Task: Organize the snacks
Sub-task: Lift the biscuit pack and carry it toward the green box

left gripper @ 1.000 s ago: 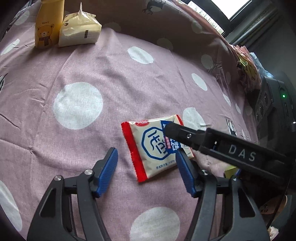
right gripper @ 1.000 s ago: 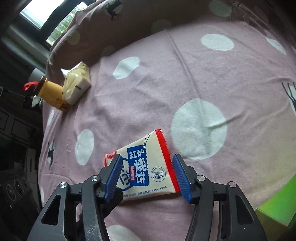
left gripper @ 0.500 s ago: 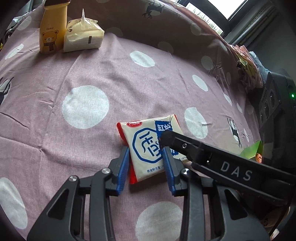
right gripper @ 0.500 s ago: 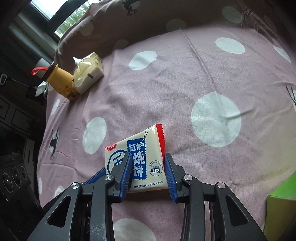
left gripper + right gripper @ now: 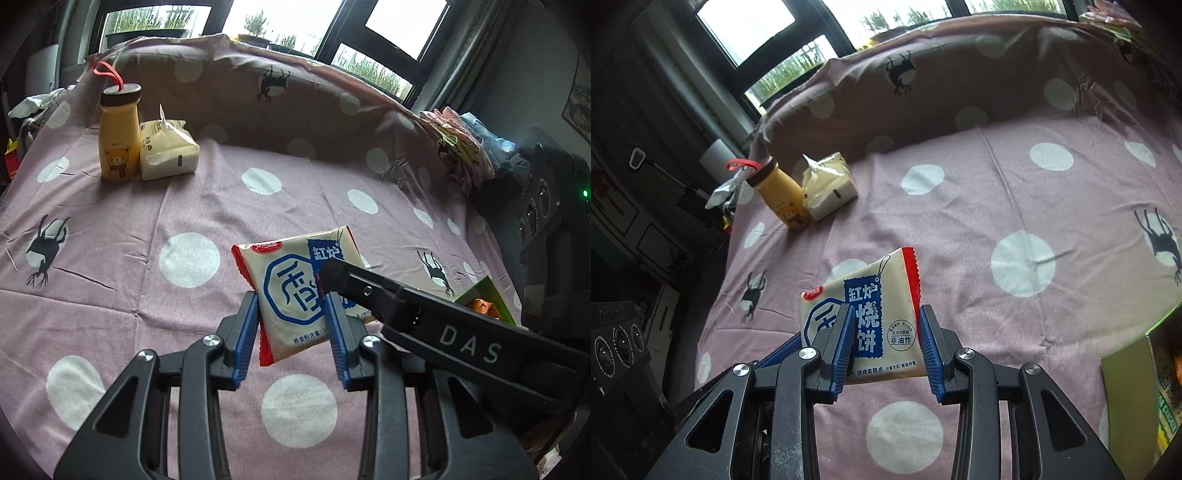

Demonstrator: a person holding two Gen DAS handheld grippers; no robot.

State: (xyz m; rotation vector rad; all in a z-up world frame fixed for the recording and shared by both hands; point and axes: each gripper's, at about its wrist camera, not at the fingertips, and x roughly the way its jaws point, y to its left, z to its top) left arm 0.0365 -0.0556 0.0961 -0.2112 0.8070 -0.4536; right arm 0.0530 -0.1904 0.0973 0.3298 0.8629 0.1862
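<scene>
Both the left gripper (image 5: 291,334) and right gripper (image 5: 884,349) have just closed, each pinching 1 packet (image 5: 295,291) between its blue pads, clear of the cloth (image 5: 192,206). A green box (image 5: 1141,391) sits at 3 o'clock. Move both hands together, level, so the packet neither twists nor tears.

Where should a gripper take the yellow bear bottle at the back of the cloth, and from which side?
Grip the yellow bear bottle around its straight body, below the brown cap. It stands upright, so come in level. The tissue pack sits close against its right side in the left wrist view, so approach from the front with the fingers closing front to back, or from the open left side.
</scene>
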